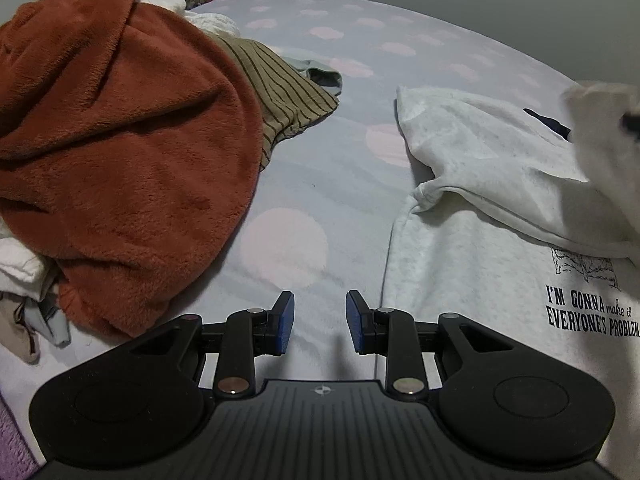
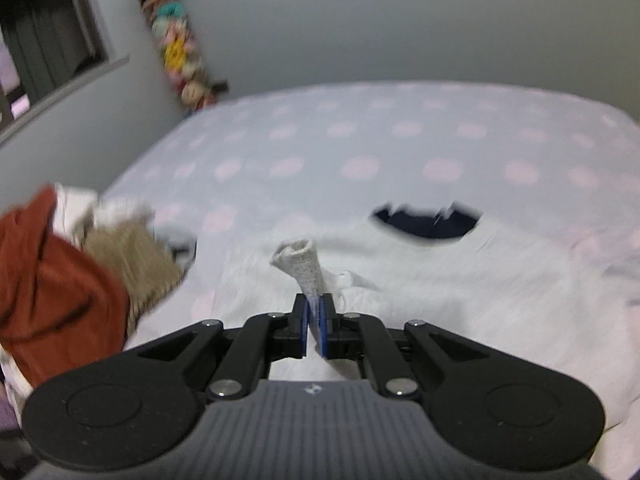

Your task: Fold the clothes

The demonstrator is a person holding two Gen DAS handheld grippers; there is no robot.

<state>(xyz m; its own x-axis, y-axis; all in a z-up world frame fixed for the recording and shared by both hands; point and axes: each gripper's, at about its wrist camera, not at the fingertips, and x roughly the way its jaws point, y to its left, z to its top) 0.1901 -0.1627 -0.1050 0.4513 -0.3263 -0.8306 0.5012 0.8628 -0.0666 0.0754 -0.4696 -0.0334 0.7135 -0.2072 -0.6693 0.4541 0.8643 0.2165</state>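
Right gripper (image 2: 316, 326) first: its blue pads are clamped tight on a grey ribbed cuff (image 2: 302, 264), which sticks straight out ahead of the fingertips like a little funnel. That looks like the end of a sleeve. The right view is smeared with blur, so finer detail of the pinch is hard to call.

Directly under and beyond that cuff lies the white sweatshirt (image 2: 440, 288), spread flat on the bed (image 2: 360, 136). Its dark neck opening (image 2: 426, 222) sits ahead and to the right of the pads. So the body of the garment runs away from the tool, hem near, collar far, and the sleeve is held over the chest.

Over on the left, the left gripper (image 1: 320, 322) has its pads parted with nothing between them, hovering above bare spotted sheet. The sweatshirt's left edge is just to the right of its fingertips, printed lettering (image 1: 592, 316) near, folded sleeve (image 1: 500, 168) farther on. A blurred white shape at the far right edge is probably the lifted sleeve, though I can't be sure.

That's what the next move hinges on, in my judgement: the sleeve has to be laid across the body's long axis, and only the right hand has cloth. The left is nearest the near side seam, free to pin it.

Beyond and left of the left gripper: an orange fleece (image 1: 120, 120), a striped top (image 1: 280, 84).
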